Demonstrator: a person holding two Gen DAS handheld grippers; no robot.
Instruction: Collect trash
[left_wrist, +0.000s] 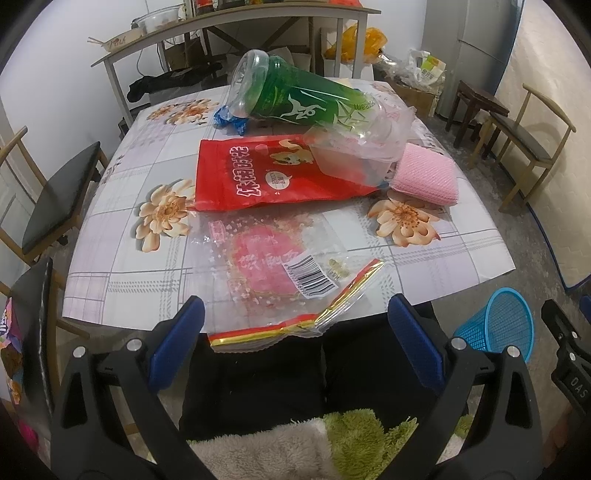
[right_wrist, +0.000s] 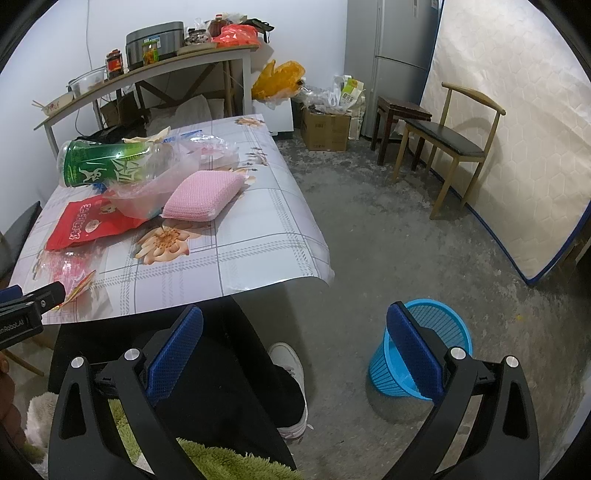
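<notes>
Trash lies on the flowered table (left_wrist: 424, 258): a clear wrapper with pink print and a barcode (left_wrist: 273, 266) at the near edge, a red snack bag (left_wrist: 258, 173), a green-labelled plastic bottle (left_wrist: 295, 99) on its side, a clear plastic bag (left_wrist: 365, 147), and blue crumpled plastic (left_wrist: 231, 118). My left gripper (left_wrist: 295, 325) is open and empty, just short of the clear wrapper. My right gripper (right_wrist: 295, 332) is open and empty, low beside the table, near a blue mesh bin (right_wrist: 424, 350) on the floor. The bin also shows in the left wrist view (left_wrist: 498, 325).
A pink sponge pad (right_wrist: 205, 195) lies on the table's right side. Chairs stand left (left_wrist: 55, 192) and right (right_wrist: 450, 147) of the table. A cluttered shelf (right_wrist: 147, 70), boxes, a fridge and a leaning mattress (right_wrist: 517, 147) line the back. My legs and a white shoe (right_wrist: 291, 369) are below.
</notes>
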